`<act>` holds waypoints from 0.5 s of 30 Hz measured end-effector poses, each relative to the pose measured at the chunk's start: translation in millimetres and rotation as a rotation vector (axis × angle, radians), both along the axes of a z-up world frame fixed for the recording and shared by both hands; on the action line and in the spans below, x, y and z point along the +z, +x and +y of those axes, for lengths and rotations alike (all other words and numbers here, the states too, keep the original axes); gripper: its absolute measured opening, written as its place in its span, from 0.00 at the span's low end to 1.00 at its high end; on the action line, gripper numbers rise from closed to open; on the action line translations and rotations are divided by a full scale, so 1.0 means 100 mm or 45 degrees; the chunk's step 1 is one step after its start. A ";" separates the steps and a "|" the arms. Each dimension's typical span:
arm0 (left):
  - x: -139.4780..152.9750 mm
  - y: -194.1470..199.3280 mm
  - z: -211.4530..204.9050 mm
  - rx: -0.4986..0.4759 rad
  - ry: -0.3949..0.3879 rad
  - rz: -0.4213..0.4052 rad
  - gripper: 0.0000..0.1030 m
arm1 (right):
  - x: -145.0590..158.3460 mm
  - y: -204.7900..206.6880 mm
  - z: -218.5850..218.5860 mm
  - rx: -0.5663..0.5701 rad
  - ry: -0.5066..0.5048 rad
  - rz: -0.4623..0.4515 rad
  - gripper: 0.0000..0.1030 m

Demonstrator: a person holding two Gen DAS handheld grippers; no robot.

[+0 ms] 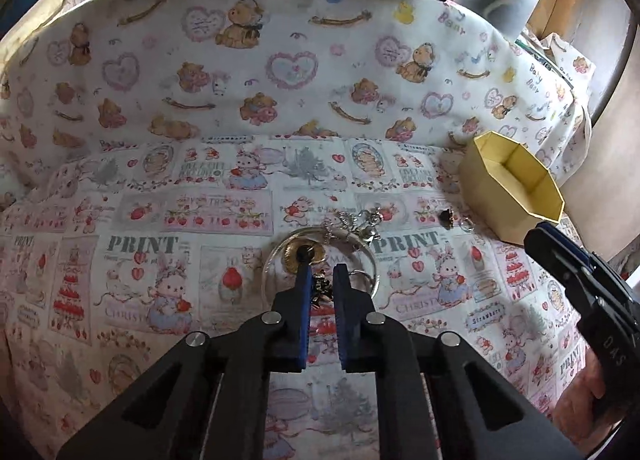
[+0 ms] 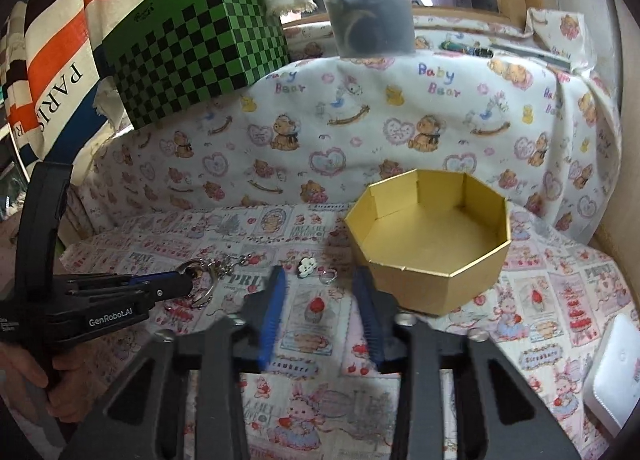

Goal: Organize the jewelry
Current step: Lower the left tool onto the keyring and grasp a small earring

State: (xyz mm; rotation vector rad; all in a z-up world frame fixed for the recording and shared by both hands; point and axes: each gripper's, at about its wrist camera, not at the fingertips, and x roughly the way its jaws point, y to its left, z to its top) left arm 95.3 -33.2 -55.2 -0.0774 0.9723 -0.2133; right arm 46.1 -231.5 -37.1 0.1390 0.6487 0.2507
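The gold box [image 2: 428, 244], octagonal and open-topped, stands toward the right edge of the printed cloth [image 1: 160, 199], with nothing visible inside it; I take it as the destination, set within easy reach of either arm. The jewelry lies loose on the cloth to the left of it, toward the middle: a tangle of a large silver ring [image 1: 320, 260], a brass disc [image 1: 298, 256] and a chain [image 1: 352, 221], then, nearer the box, a small white flower charm [image 2: 307, 266] and a little silver ring [image 2: 328, 277]. My left gripper [image 1: 320, 270] is down over the tangle, jaws narrowed to a slim gap but not closed. A small dark charm [image 1: 320, 292] sits between the pads, and the left fingertip touches the brass disc; I cannot tell whether anything is actually pinched. My right gripper [image 2: 320, 280] hovers with jaws wide apart and nothing in them. The flower charm and little ring lie just beyond the tips, roughly centred in the gap, and the box wall is just beside the right finger. My judgement: left is set to lift the tangle, right is staged for the small pieces.
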 end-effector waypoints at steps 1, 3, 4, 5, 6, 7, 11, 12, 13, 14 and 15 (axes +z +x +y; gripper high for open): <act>0.00 -0.02 0.00 -0.001 -0.004 0.006 0.09 | -0.01 0.01 0.00 0.016 0.018 0.012 0.13; 0.02 -0.04 -0.01 0.004 0.009 0.001 0.08 | -0.02 0.02 -0.01 0.040 0.051 0.029 0.13; 0.03 -0.05 0.00 0.015 0.025 -0.012 0.08 | -0.02 0.02 -0.01 0.052 0.066 0.036 0.12; 0.03 -0.05 0.00 0.022 0.043 -0.021 0.08 | -0.01 0.01 -0.01 0.056 0.070 0.037 0.12; 0.03 -0.05 0.01 0.021 0.048 -0.021 0.08 | -0.01 0.01 -0.01 0.058 0.070 0.036 0.12; 0.03 -0.04 0.02 0.021 0.045 -0.016 0.08 | 0.00 0.00 0.00 0.056 0.069 0.036 0.12; 0.07 -0.04 0.06 0.031 0.032 -0.044 0.08 | 0.03 0.08 0.03 0.059 0.088 0.093 0.12; 0.10 -0.07 0.09 0.030 0.025 -0.069 0.08 | 0.03 0.14 0.06 0.062 0.081 0.120 0.12; 0.14 -0.10 0.11 0.028 0.014 -0.098 0.08 | 0.03 0.19 0.11 0.053 0.061 0.148 0.12; 0.18 -0.12 0.12 0.027 0.006 -0.127 0.08 | 0.03 0.26 0.15 0.046 0.046 0.167 0.12; 0.23 -0.15 0.14 0.033 -0.002 -0.164 0.08 | 0.03 0.29 0.17 0.046 0.038 0.178 0.12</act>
